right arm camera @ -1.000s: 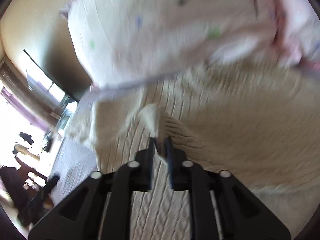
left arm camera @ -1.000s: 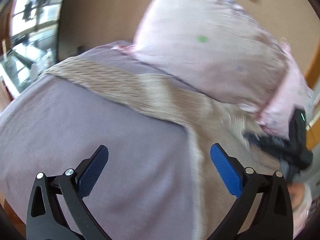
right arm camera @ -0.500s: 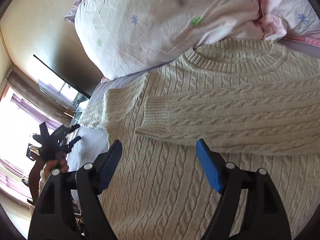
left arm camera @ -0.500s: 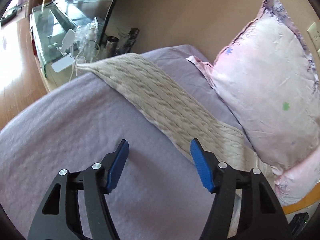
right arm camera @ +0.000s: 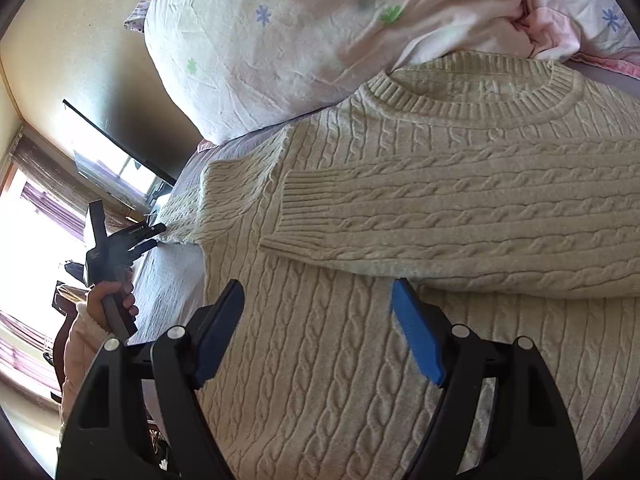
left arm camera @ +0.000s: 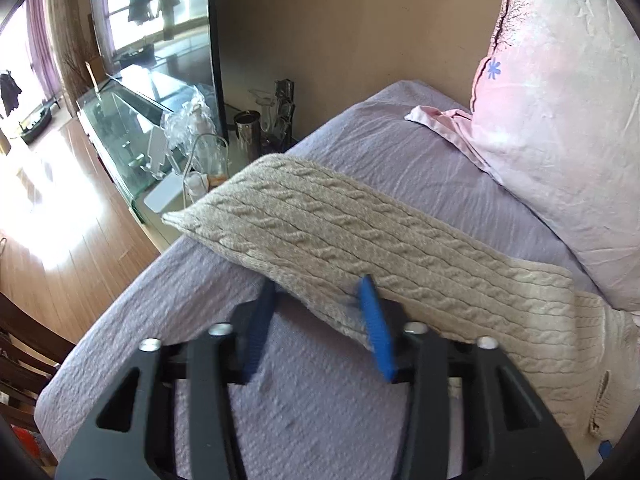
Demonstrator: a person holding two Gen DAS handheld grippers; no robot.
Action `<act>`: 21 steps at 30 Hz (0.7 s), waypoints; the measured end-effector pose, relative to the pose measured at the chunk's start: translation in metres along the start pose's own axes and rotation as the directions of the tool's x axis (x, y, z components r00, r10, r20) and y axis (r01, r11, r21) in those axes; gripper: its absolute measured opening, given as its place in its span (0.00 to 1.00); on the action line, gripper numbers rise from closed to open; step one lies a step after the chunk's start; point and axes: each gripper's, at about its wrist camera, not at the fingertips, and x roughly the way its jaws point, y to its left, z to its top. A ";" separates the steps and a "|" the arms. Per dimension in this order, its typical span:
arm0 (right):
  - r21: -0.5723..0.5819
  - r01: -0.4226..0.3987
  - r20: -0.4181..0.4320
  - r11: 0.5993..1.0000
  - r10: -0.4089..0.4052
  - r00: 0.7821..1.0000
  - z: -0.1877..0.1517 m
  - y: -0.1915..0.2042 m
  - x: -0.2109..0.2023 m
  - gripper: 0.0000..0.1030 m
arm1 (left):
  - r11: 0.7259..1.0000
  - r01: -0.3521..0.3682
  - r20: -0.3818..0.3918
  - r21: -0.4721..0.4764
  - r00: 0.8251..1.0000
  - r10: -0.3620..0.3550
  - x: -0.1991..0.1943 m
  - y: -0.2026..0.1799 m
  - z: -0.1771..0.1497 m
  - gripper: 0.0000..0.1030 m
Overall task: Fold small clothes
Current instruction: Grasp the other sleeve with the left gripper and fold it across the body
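Note:
A cream cable-knit sweater point(right arm camera: 400, 240) lies flat on the bed. One sleeve point(right arm camera: 460, 216) is folded across its chest. The other sleeve point(left arm camera: 340, 236) stretches out over the lilac sheet toward the bed's edge. My left gripper point(left arm camera: 316, 312) is open, its blue pads either side of this sleeve's near edge. It also shows in the right wrist view point(right arm camera: 154, 236), at the sleeve's cuff. My right gripper point(right arm camera: 316, 320) is open and empty above the sweater's body, just below the folded sleeve.
Pink floral pillows point(right arm camera: 320, 32) lie against the sweater's collar, and one shows in the left wrist view point(left arm camera: 560, 120). A glass cabinet with bottles and cups point(left arm camera: 168, 140) stands beside the bed. The bed's edge point(left arm camera: 120, 292) drops to a wooden floor.
My right gripper let go of the folded sleeve and opened, then drew back slightly. My left gripper moved to the outstretched sleeve and its jaws narrowed around the sleeve's edge.

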 end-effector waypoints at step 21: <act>0.015 -0.027 0.016 1.000 0.027 1.000 -0.005 -0.015 -0.016 0.74 | 0.988 -0.066 0.268 0.137 0.963 0.027 -0.057 -0.039 -0.001 0.09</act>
